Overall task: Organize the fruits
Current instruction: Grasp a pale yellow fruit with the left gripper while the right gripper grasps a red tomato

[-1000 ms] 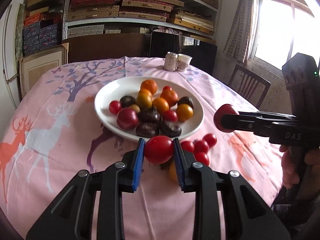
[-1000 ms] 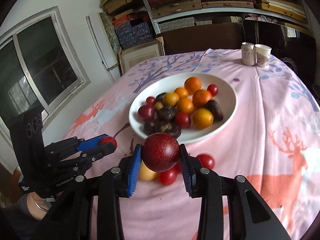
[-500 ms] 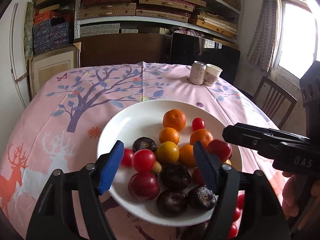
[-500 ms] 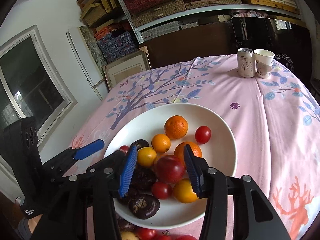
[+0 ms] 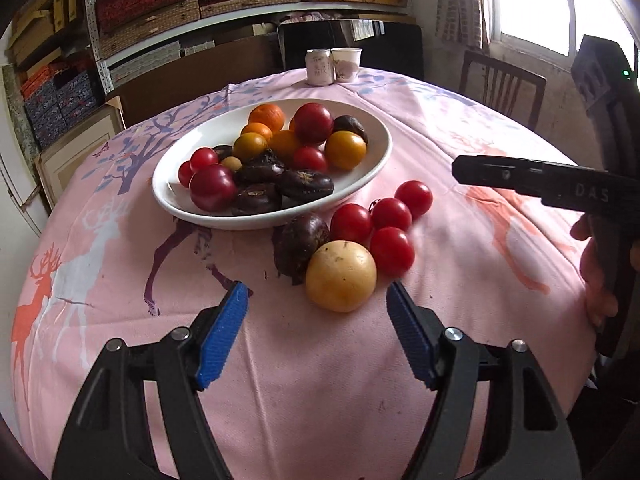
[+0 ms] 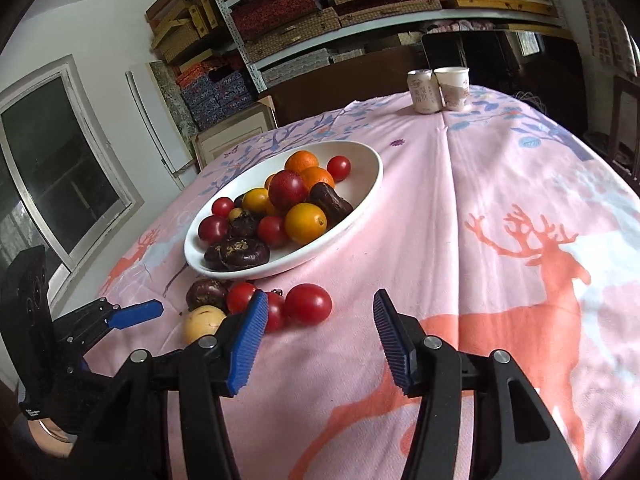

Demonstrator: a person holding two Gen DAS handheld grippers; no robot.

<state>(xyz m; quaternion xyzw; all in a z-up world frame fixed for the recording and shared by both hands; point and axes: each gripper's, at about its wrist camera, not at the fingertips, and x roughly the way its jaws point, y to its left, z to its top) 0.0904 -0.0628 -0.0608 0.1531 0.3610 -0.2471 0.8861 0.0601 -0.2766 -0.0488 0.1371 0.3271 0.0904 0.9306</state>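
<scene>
Both grippers hang wide open and empty above a pink tablecloth (image 5: pixel 460 120): left gripper (image 5: pixel 316 336), right gripper (image 6: pixel 320 340). A white plate (image 5: pixel 168 196) holds mixed fruit. Just beside it on the cloth lie a yellow fruit (image 5: pixel 341 276), a dark fruit (image 5: pixel 298 242) and four red tomatoes (image 5: pixel 390 214), touching one another.

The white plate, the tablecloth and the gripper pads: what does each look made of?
The white plate looks like glazed ceramic: glossy, with soft window reflections on its rim. The tablecloth is a matte printed fabric with visible creases and weave, likely cotton. The pads on the right gripper look like ribbed blue rubber or soft plastic; which, I cannot tell.
</scene>
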